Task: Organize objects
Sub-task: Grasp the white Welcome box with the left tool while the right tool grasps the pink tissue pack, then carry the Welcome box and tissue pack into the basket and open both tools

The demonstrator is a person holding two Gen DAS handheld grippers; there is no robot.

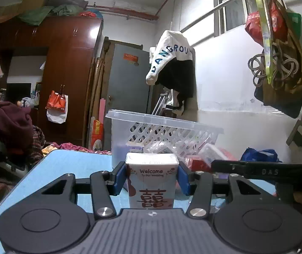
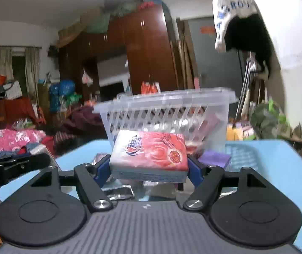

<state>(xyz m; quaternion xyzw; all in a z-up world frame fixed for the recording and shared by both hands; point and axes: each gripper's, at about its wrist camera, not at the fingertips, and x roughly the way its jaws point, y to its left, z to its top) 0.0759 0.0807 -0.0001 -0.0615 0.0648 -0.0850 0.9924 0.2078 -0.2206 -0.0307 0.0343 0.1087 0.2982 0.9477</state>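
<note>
My left gripper (image 1: 151, 180) is shut on a white tissue pack (image 1: 152, 182) printed "Welcome To Our Wedding" with a red double-happiness sign; it stands upright between the blue pads. My right gripper (image 2: 148, 167) is shut on a red tissue pack (image 2: 150, 154), held flat a little above the table. A clear plastic lattice basket (image 1: 163, 131) stands on the blue table (image 1: 66, 165) just beyond both grippers and holds several packets. It also shows in the right wrist view (image 2: 165, 110). The right gripper's black body (image 1: 263, 171) crosses the left view at right.
A purple packet (image 2: 214, 158) and crinkled wrappers (image 2: 121, 192) lie on the blue table (image 2: 267, 158) near the basket. Piled clothes (image 1: 7, 127) lie left of the table. A wardrobe (image 1: 66, 63), hanging bags (image 1: 282, 63) and a white wall stand behind.
</note>
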